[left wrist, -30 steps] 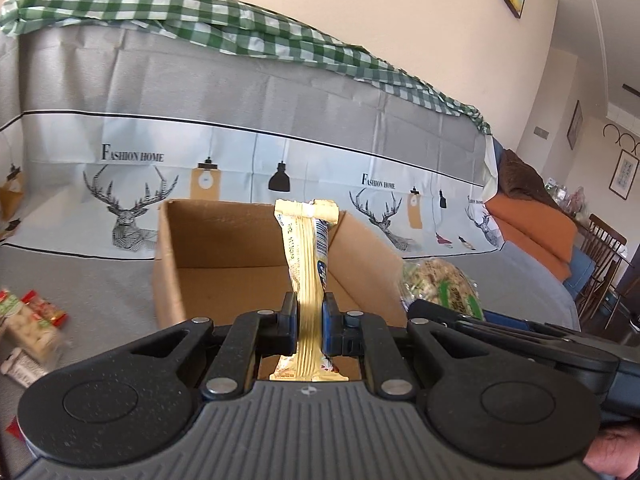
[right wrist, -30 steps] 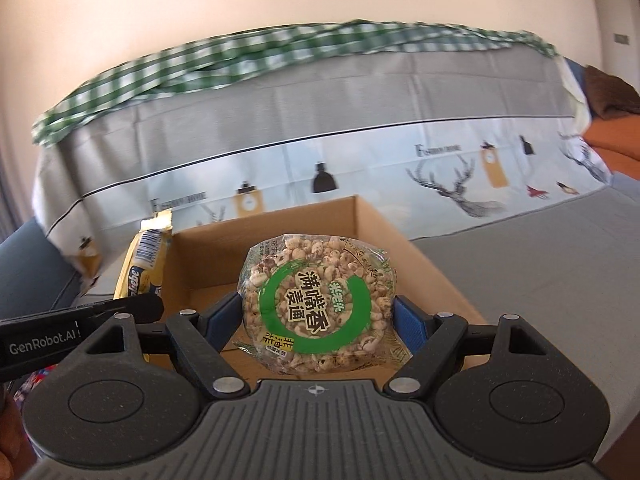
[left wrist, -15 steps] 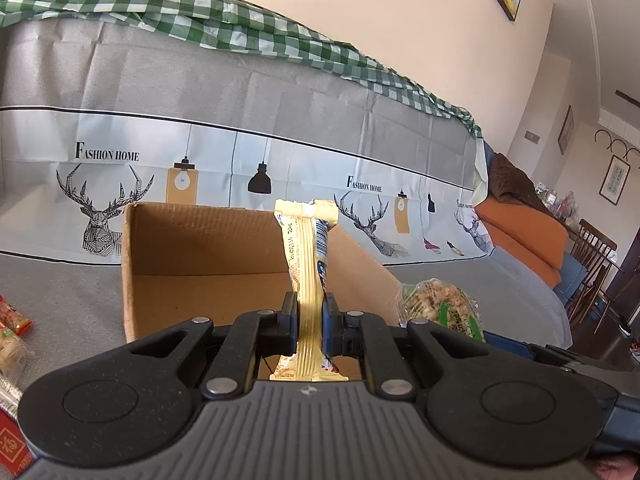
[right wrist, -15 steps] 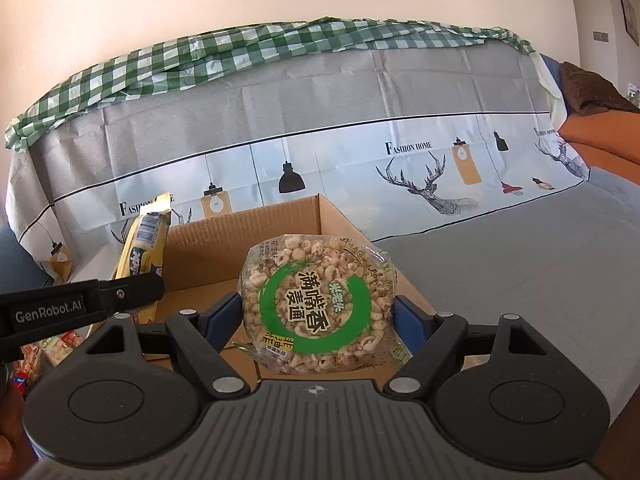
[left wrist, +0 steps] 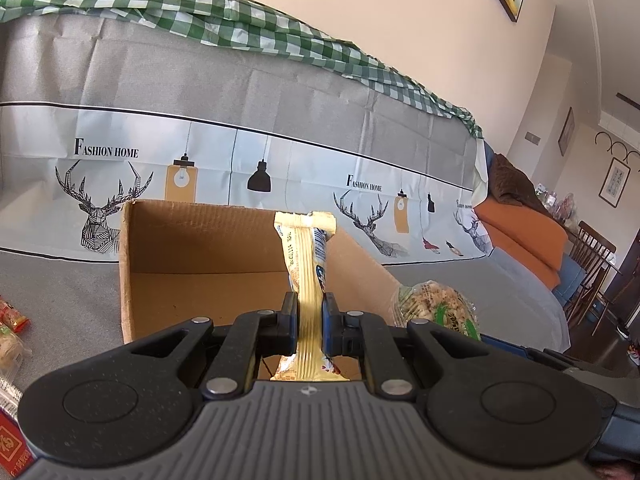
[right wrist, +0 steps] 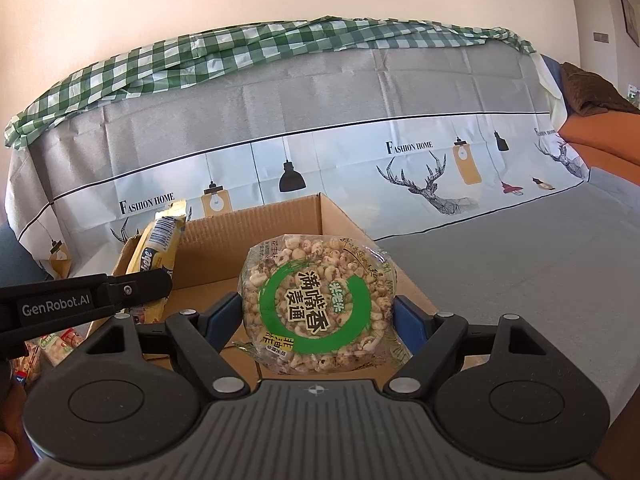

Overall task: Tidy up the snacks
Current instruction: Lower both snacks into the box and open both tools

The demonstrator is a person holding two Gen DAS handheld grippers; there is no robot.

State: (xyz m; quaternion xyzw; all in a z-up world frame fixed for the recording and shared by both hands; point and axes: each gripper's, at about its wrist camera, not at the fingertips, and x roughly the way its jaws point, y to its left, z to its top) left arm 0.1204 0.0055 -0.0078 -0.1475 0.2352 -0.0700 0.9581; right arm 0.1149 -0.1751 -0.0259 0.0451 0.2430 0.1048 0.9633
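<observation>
My left gripper (left wrist: 310, 322) is shut on a yellow snack bar (left wrist: 306, 264), which stands upright over the near edge of an open cardboard box (left wrist: 200, 240). The box floor that shows is bare. My right gripper (right wrist: 318, 320) is shut on a round puffed grain cake pack (right wrist: 318, 300) with a green ring label, held just above the box (right wrist: 280, 216). The left gripper's finger and the yellow bar (right wrist: 160, 248) show at the left of the right wrist view. The grain cake (left wrist: 434, 308) shows at the right of the left wrist view.
The box stands on a grey cloth (right wrist: 520, 264) before a sofa back draped with a deer-print cover (left wrist: 280, 160) and a green checked cloth (left wrist: 200, 12). Several loose snack packs (left wrist: 10, 332) lie left of the box. An orange sofa (left wrist: 520, 236) and wooden chairs stand far right.
Both views have swung slightly, so the box sits further left in the right wrist view. Both grippers keep their snacks over the box; neither grip has changed.
</observation>
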